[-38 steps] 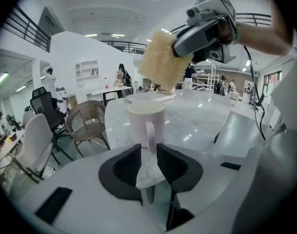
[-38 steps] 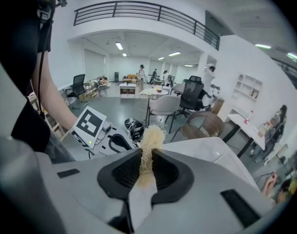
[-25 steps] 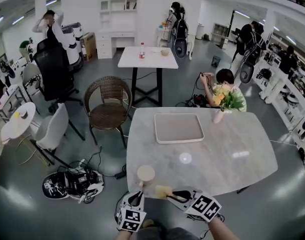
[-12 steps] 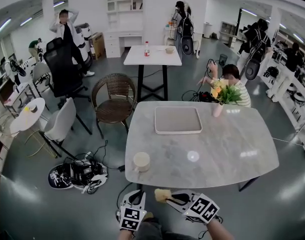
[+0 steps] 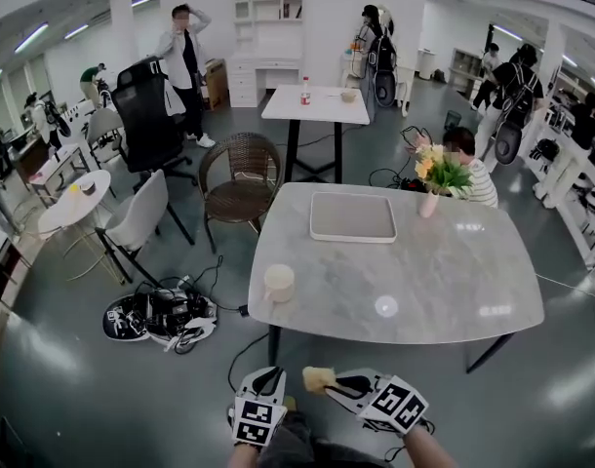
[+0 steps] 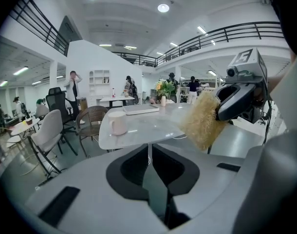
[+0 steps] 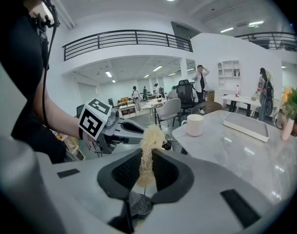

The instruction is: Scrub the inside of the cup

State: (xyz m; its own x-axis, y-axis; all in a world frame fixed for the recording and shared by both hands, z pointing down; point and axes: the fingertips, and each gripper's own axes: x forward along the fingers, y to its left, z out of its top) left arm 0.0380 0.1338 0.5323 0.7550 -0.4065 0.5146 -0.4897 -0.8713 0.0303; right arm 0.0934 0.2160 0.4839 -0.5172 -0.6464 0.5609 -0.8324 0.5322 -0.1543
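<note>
The cream cup [image 5: 279, 282] stands upright near the front left corner of the marble table [image 5: 444, 281]; it also shows as the cup [image 6: 117, 123] and the cup [image 7: 194, 125]. Both grippers hang low in front of me, short of the table's near edge. My left gripper [image 5: 268, 386] is shut with nothing between its jaws, as the left gripper [image 6: 149, 152] in its own view shows. My right gripper [image 5: 329, 382] is shut on a yellowish fibrous scrubbing sponge [image 5: 316, 376], the sponge [image 7: 147, 150] sticking up between the jaws. That sponge [image 6: 203, 120] hangs to the left gripper's right.
A grey tray [image 5: 353, 216] lies at the table's far side, with a vase of flowers [image 5: 429, 201] at the far right. A wicker chair [image 5: 241, 176] and a white chair [image 5: 141, 217] stand left of the table. Gear and cables [image 5: 161, 316] lie on the floor. Several people are around.
The table and cup now lie farther from me and the grippers than a second ago. Both grippers keep their place and their grip.
</note>
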